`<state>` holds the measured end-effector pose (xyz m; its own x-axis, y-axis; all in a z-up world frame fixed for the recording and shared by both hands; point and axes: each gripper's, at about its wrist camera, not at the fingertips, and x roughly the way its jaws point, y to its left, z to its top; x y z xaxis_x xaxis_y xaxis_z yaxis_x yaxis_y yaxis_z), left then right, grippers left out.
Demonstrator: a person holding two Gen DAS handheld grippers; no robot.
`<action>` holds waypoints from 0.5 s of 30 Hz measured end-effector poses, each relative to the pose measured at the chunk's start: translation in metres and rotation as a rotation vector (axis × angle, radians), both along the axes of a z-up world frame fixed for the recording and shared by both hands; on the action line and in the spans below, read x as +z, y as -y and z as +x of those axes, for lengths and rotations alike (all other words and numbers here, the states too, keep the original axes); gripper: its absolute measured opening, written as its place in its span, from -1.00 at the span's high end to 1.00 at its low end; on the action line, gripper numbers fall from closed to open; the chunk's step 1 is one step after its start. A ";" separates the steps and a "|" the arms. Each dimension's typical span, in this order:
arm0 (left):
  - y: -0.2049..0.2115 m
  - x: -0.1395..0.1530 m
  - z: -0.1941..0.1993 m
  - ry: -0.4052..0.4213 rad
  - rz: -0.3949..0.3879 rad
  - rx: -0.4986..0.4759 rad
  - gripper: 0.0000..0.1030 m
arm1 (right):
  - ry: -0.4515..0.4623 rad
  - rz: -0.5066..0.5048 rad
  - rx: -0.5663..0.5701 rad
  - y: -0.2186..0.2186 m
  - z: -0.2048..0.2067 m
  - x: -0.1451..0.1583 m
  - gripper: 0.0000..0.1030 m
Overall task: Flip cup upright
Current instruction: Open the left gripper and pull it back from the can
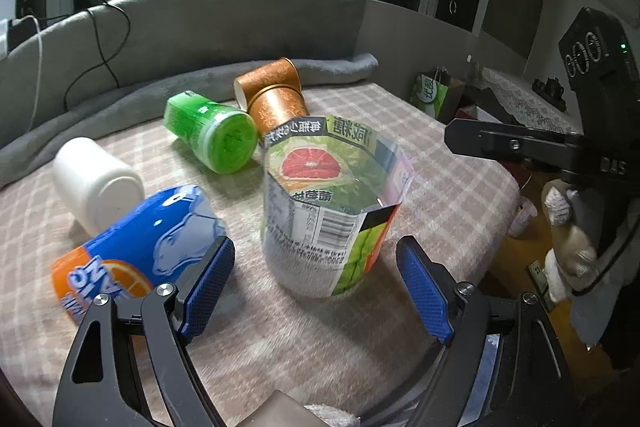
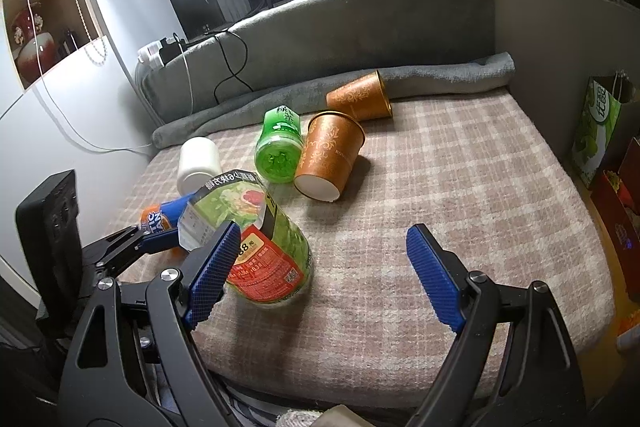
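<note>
A cut-off plastic bottle cup with a grapefruit label point(image 1: 332, 211) stands upright, open mouth up, on the checked blanket; it also shows in the right wrist view point(image 2: 256, 247). My left gripper point(image 1: 316, 287) is open, its blue pads either side of the cup's base and apart from it. My right gripper point(image 2: 320, 275) is open and empty, just right of the cup. Two brown paper cups point(image 1: 276, 95) lie on their sides farther back point(image 2: 332, 155).
A green bottle point(image 1: 212, 135), a white jar point(image 1: 96, 183) and a blue-orange can point(image 1: 136, 247) lie on their sides to the left. A grey rolled blanket point(image 2: 360, 83) and sofa back border the far edge. The bed edge drops off at the right point(image 2: 592, 227).
</note>
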<state>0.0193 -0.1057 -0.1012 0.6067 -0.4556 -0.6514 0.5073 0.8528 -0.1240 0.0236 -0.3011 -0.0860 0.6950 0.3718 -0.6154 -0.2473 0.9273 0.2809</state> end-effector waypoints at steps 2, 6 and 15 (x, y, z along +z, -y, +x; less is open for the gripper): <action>-0.003 0.005 -0.004 0.012 0.000 0.015 -0.62 | 0.005 -0.004 -0.006 0.000 -0.001 0.001 -0.70; -0.011 0.018 -0.012 0.060 0.011 0.065 -0.62 | 0.033 -0.025 -0.031 -0.001 -0.003 0.006 -0.70; -0.034 0.054 -0.019 0.198 0.007 0.248 -0.68 | 0.093 -0.031 -0.085 0.005 -0.004 0.019 -0.82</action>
